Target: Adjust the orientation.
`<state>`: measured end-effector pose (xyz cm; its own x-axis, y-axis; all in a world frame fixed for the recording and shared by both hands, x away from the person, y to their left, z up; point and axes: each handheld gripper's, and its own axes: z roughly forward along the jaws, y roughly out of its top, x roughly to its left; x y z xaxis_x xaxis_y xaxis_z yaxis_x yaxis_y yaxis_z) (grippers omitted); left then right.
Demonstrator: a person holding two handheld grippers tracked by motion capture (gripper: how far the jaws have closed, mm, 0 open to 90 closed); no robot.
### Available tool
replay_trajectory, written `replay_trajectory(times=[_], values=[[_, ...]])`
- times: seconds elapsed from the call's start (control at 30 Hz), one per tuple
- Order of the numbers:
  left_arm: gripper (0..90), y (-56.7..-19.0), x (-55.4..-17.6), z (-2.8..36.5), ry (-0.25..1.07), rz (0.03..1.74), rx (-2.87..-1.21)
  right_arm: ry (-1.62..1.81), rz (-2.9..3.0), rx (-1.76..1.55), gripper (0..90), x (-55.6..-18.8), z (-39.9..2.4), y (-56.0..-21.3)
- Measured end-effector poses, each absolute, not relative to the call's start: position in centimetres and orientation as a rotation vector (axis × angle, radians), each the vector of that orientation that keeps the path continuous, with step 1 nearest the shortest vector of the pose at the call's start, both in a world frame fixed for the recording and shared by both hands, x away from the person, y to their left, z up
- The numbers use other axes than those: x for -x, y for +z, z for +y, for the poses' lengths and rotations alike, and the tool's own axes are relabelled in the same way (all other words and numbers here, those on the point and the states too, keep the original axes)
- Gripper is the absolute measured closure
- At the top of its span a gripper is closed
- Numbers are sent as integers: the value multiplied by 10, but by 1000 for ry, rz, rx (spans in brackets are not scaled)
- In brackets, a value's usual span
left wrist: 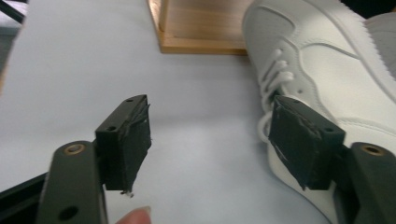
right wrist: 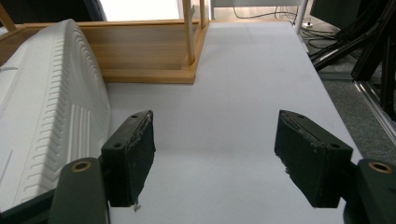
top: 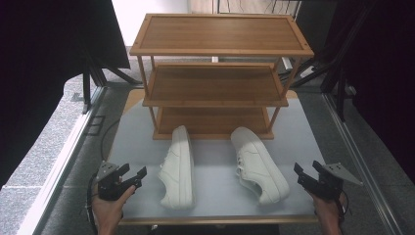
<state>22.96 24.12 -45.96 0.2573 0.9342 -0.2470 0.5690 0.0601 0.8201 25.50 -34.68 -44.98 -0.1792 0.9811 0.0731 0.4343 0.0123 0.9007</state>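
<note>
Both grippers' fingers are held apart and empty: left gripper (top: 133,177) just left of the left sneaker (top: 178,169), right gripper (top: 307,175) just right of the right sneaker (top: 258,164).

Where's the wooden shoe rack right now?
In the high view the wooden shoe rack stands at the far middle of the white table, just behind the two white sneakers, which lie on their sides.

Two handheld black grippers, bare hands, no sleeves.
Left gripper (top: 132,176), right gripper (top: 306,172): matte black jaws with scuffed pads (right wrist: 133,158), brass-ringed holes behind them, grey three-cornered plates (top: 342,172) on top, black cable (top: 90,200) trailing behind.
</note>
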Motion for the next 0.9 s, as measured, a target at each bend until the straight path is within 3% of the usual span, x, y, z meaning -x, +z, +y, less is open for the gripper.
replay_trajectory(times=[0.4, 0.5, 0.6, 0.63, 0.67, 0.7, 0.9], values=[[375, -447, -212, 242, 486, 1354, -1649, 1157, 1706, -1428, 307, -254, -338, -448], [454, -446, -206, 243, 499, 1367, -1637, 1163, 1703, -1419, 312, -256, -338, -445], [586, -449, -197, 241, 497, 1371, -1635, 1165, 1692, -1437, 318, -260, -339, -441], [674, -450, -193, 240, 489, 1371, -1642, 1185, 1686, -1442, 321, -262, -338, -438], [674, -451, -189, 240, 479, 1373, -1645, 1185, 1686, -1442, 321, -262, -338, -438], [741, -452, -186, 239, 462, 1370, -1646, 1190, 1690, -1439, 322, -265, -336, -437], [794, -459, -170, 228, 364, 1370, -1683, 1209, 1703, -1420, 325, -275, -329, -433]])
